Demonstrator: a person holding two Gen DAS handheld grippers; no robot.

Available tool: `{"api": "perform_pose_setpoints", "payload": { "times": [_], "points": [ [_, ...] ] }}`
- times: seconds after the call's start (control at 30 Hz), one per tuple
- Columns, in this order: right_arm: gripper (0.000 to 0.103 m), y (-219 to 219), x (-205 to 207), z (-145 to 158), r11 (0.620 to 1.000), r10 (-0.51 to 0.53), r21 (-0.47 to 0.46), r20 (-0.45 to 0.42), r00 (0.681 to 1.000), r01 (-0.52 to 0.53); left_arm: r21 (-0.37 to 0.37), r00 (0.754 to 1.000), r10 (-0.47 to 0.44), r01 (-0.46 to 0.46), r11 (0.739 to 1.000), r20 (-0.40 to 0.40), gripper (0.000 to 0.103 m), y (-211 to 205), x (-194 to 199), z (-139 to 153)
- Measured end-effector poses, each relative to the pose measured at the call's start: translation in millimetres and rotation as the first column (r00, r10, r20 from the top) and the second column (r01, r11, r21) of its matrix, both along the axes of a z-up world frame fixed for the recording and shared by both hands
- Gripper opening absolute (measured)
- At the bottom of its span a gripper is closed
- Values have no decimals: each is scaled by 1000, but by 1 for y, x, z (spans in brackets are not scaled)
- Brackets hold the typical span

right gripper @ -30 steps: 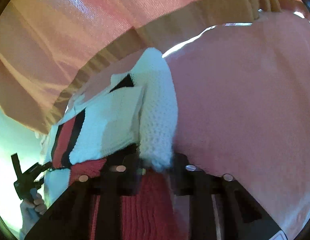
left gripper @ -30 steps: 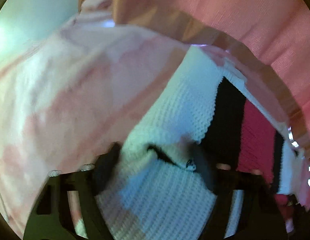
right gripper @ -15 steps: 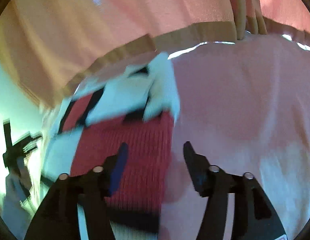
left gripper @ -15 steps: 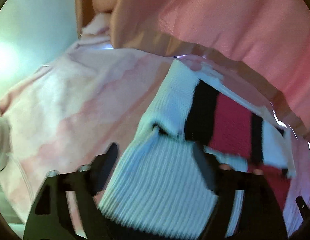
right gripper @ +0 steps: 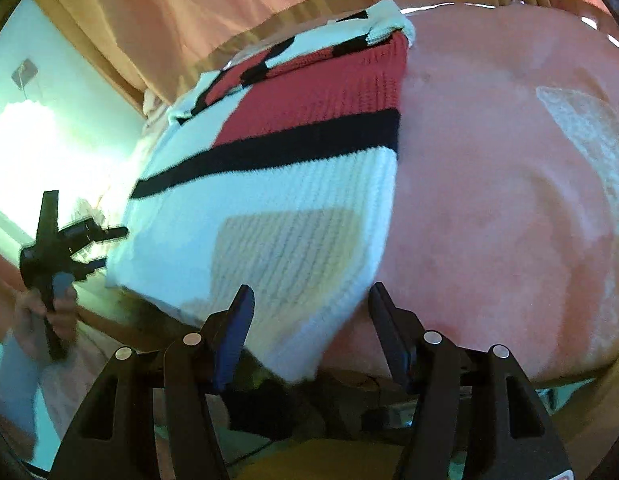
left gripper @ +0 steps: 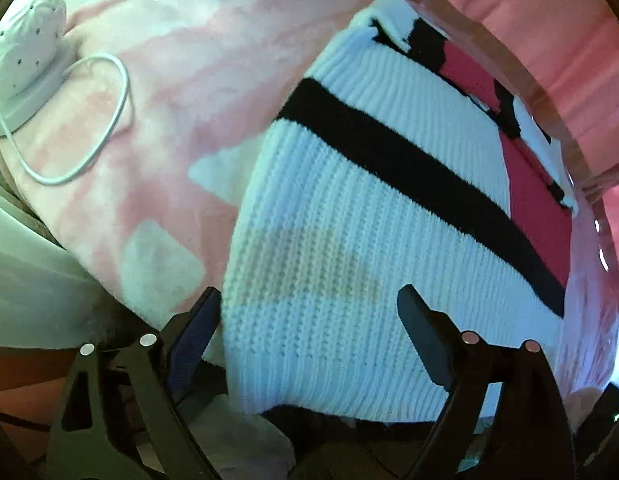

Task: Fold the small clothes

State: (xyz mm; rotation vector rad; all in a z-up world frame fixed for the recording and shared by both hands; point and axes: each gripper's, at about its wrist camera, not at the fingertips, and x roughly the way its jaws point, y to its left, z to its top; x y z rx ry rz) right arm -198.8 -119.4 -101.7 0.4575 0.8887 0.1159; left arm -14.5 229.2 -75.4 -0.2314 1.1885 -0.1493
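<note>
From the left wrist we see our left tongs (left gripper: 309, 312) gaping wide and empty, jaws just opened further then eased slightly; the sweater (left gripper: 381, 216) lies flat on the blanket (left gripper: 157, 128) just ahead, its length running away to the upper right. From the right wrist, our right tongs (right gripper: 309, 312) likewise stand open, gripping nothing, astride the sweater's near right corner.

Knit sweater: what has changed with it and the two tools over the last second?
Both tools let go. A second ago each was shut on a white fold of the knit sweater; the left tool and right tool have opened and drawn back toward its near edge, and nothing is pinched now. The sweater lies folded flat, still on the pink blanket.
</note>
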Motion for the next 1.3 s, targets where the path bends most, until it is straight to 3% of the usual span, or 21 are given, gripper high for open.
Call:
{"api": "perform_pose_setpoints", "payload": {
  "times": [0.03, 0.07, 0.1, 0.13, 0.17, 0.2, 0.23, 0.33, 0.47, 0.63, 0.73, 0.87, 1.0, 1.1, 1.17, 1.23, 1.3],
  "points": [
    [37, 0, 4, -1, 1000, 3, 17, 8, 1000, -3, 7, 1000, 7, -7, 1000, 5, 77, 0, -1, 1],
    [25, 0, 9, -2, 1000, 7, 28, 5, 1000, -7, 11, 1000, 21, -22, 1000, 18, 67, 0, 0, 1],
    [9, 0, 13, -5, 999, 5, 40, -5, 1000, -5, 15, 999, 30, -30, 999, 26, 48, 1, 0, 2],
    [8, -3, 14, -5, 998, -5, 66, 7, 1000, 5, 4, 999, 31, -31, 1000, 29, 36, 1, 1, 2],
    [7, -4, 14, -3, 997, -11, 74, 18, 1000, 10, -28, 999, 30, -30, 999, 17, 15, 3, 2, 1],
    [7, -5, 13, 1, 997, -17, 72, 31, 999, 15, -59, 999, 32, -32, 998, 8, 12, 6, 1, 1],
    [7, -8, 7, 11, 998, -24, 67, 61, 998, 20, -82, 999, 37, -37, 996, 5, 12, 8, 0, 2],
    [6, -20, -15, 40, 998, -48, 42, 124, 991, 43, -59, 997, 9, -5, 998, 76, 10, 1, -22, 18],
    [6, -46, -58, 75, 995, -95, -3, 178, 979, 97, -87, 981, -79, 96, 992, 179, 10, -19, -79, 62],
    [6, -81, -126, 97, 984, -160, -49, 181, 970, 172, -157, 955, -183, 223, 962, 234, 10, -47, -167, 94],
    [6, -90, -173, 103, 980, -174, -70, 156, 972, 186, -212, 941, -199, 261, 942, 275, 10, -55, -210, 110],
    [6, -89, -209, 133, 974, -186, -96, 189, 964, 206, -238, 916, -164, 263, 935, 367, 10, -66, -229, 141],
    [6, -99, -183, 171, 972, -141, -136, 326, 935, 194, -219, 882, -138, 259, 941, 451, 11, -76, -193, 174],
    [6, -113, -118, 188, 961, -98, -199, 408, 908, 193, -136, 853, -126, 223, 965, 507, 11, -100, -128, 185],
    [6, -134, -56, 184, 964, -116, -176, 402, 908, 201, -89, 870, -107, 170, 981, 481, 11, -119, -68, 175],
    [6, -146, -7, 175, 976, -121, -132, 345, 931, 176, -54, 902, -88, 122, 991, 423, 11, -134, -16, 156],
    [6, -161, 55, 152, 978, -147, -102, 273, 951, 180, 50, 925, -80, 66, 997, 372, 12, -154, 37, 127]
  ]
}}
